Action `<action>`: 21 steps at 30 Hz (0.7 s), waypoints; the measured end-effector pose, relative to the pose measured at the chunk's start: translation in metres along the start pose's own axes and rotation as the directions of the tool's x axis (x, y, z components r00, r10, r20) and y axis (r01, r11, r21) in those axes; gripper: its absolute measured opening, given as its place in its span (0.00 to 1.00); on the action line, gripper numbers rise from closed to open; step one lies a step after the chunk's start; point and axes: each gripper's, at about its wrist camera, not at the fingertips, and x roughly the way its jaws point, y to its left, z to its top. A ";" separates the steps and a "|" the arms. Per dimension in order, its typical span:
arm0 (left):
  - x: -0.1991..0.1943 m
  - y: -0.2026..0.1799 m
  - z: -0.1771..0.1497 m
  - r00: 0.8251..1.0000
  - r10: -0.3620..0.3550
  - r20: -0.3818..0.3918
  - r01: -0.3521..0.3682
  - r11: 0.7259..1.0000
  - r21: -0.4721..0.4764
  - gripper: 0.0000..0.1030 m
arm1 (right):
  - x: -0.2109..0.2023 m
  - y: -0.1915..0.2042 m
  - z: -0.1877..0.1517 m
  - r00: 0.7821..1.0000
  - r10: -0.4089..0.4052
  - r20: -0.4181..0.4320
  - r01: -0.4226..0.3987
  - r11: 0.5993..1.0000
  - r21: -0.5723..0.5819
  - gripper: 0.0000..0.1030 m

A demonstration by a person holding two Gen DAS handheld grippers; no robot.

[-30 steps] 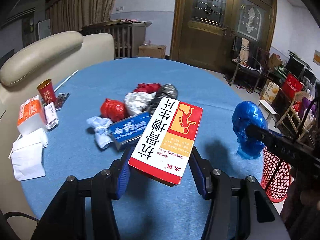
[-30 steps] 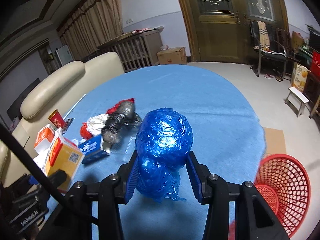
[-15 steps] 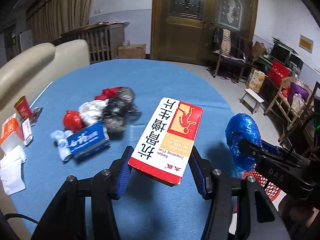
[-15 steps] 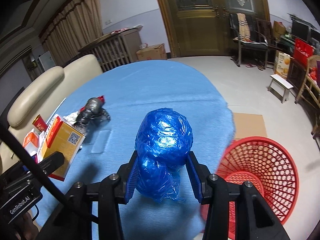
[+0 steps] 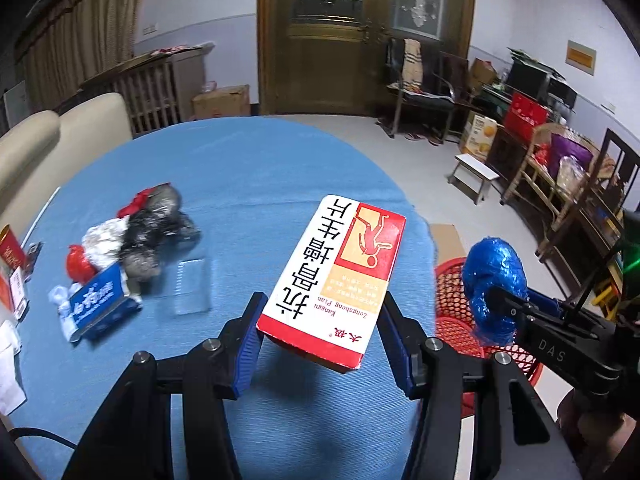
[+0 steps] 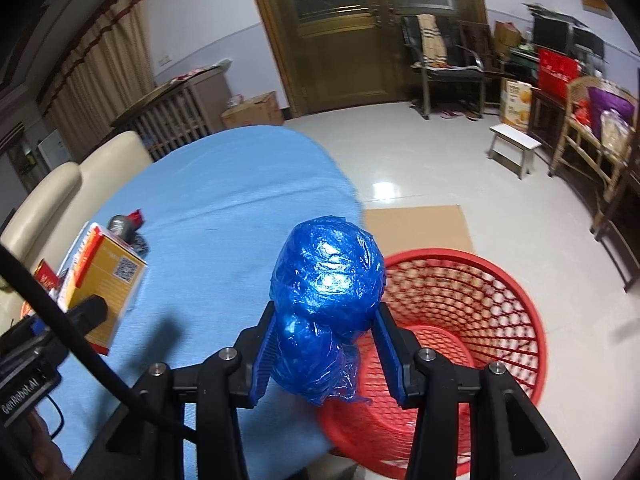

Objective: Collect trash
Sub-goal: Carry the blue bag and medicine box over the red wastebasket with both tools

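Item: red basket [image 6: 472,280], standing on the floor at the edge of the blue table [image 5: 248,168]; taken here as the landmark.

Right gripper [image 6: 326,344]: fingers clamped on a blue plastic bundle [image 6: 326,280], which stands up between the pads. The bundle hangs at the basket's near-left rim, partly over the opening, partly over the table edge. This hand is the nearer to the basket.

Left gripper [image 5: 320,336]: fingers clamped on the sides of a red and white box [image 5: 336,276]. The box's long axis runs forward, away from the fingers, slightly tilted. It sits above the table, to the table side of the basket, further off than the bundle.

Remaining on the table, well away from the basket: a small pile of crumpled wrappers [image 5: 140,232], a blue carton [image 5: 100,304], a clear flat tray [image 5: 192,286].

Judgement: the bundle probably needs only a short carry further over the opening before release; the box must cross the table edge first.
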 end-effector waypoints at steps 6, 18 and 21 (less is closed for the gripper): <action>0.010 -0.032 0.004 0.999 -0.035 -0.014 0.035 0.998 0.046 0.55 | 0.006 -0.042 -0.013 0.997 -0.061 -0.041 0.063 0.997 0.043 0.47; 0.037 -0.085 0.001 0.995 -0.072 -0.068 0.082 0.986 0.143 0.55 | 0.012 -0.091 -0.032 0.990 -0.109 -0.095 0.118 0.988 0.101 0.47; 0.043 -0.093 0.000 0.994 -0.072 -0.082 0.084 0.984 0.156 0.55 | 0.018 -0.097 -0.037 0.987 -0.099 -0.127 0.112 0.989 0.097 0.50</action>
